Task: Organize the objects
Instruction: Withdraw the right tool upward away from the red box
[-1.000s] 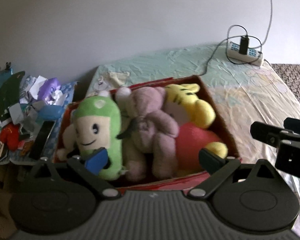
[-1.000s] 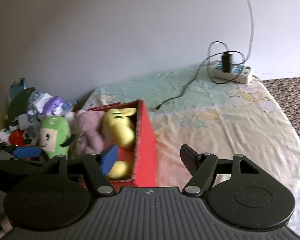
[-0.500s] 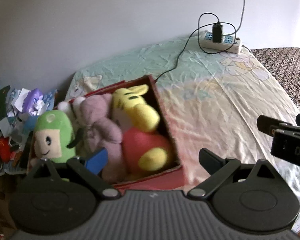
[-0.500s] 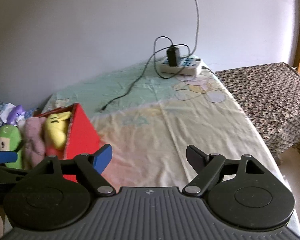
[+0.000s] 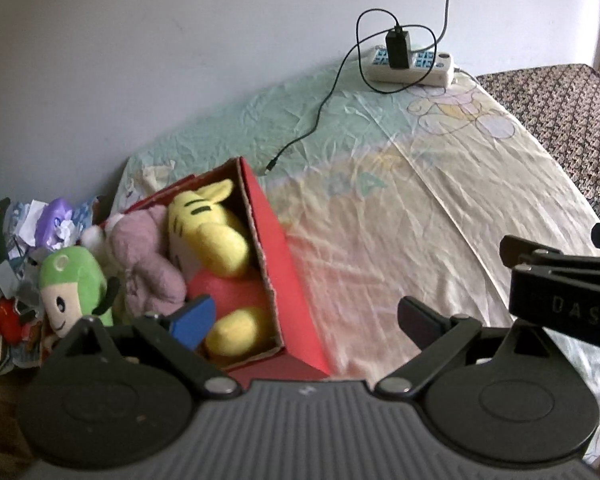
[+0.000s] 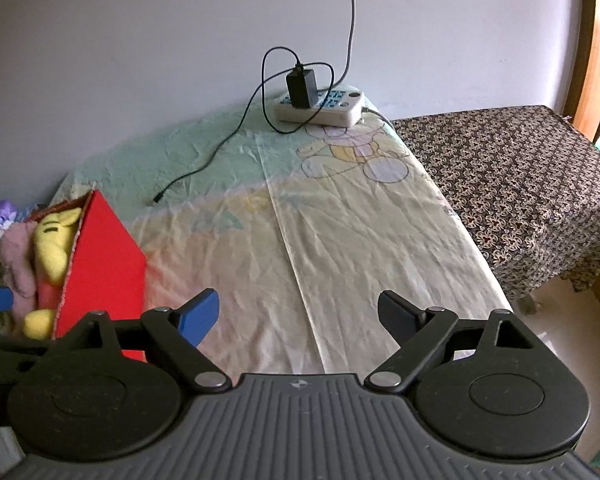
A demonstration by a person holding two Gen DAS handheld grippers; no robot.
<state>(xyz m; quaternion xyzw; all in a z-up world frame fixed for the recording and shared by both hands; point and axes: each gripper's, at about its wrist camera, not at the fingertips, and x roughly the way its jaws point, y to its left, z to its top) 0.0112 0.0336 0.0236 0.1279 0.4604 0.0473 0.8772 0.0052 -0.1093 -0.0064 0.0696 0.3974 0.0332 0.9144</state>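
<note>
Box (image 5: 284, 280) now leftward, half-hidden.

A plain pale wall (image 6: 140, 40) stands behind a bed (image 6: 360, 240) covered by a wrinkled green and cream cartoon sheet. Beside it, a brown patterned cloth (image 6: 520, 180) drapes another surface, with a wooden door frame (image 6: 592, 40) at the edge and daylight on the light floor (image 6: 560, 308).

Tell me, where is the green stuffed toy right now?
In the left wrist view the green stuffed toy stands at the far left end of the red box, right beside the pink plush, with a heap of clutter behind it.
</note>
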